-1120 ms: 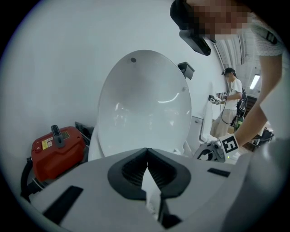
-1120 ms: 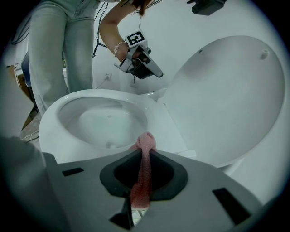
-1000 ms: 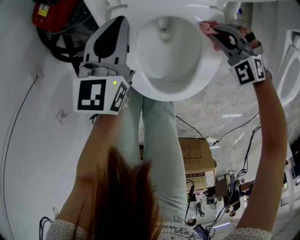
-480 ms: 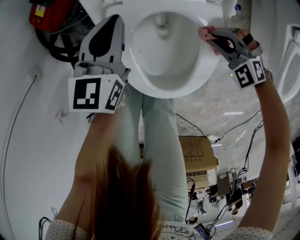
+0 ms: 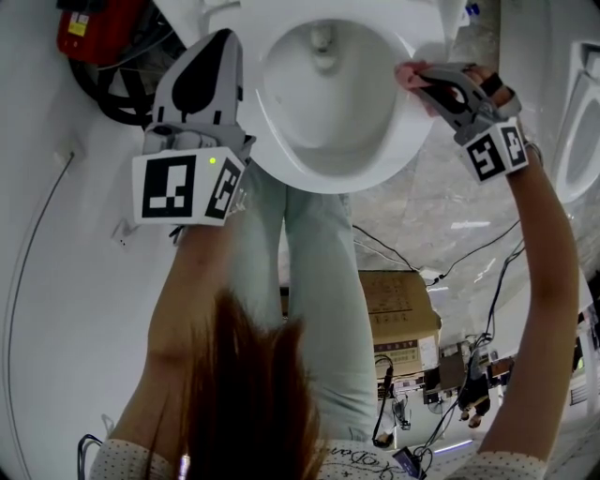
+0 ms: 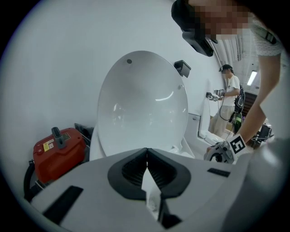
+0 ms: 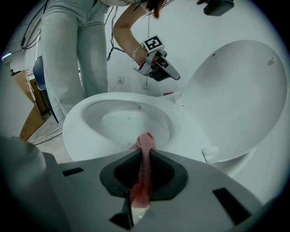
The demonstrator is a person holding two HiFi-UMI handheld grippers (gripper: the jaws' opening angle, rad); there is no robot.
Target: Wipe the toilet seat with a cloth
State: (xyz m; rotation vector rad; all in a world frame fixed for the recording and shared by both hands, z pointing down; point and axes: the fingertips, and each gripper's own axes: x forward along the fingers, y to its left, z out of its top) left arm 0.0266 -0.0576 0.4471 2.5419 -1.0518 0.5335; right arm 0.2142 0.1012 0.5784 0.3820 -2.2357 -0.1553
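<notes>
- Right gripper (image 7: pixel 144 141): jaws clamped on pink cloth (image 7: pixel 143 174); cloth tip lies against the seat (image 7: pixel 72 131), on its right rim.
- Left gripper (image 6: pixel 146 158): jaws together, nothing between them; held beside the seat's left edge.
- Lid (image 6: pixel 142 104): raised.
- Red can (image 6: pixel 56 152): left of the toilet.

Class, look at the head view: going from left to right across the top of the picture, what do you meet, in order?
red container → left gripper → toilet seat → pink cloth → right gripper
</notes>
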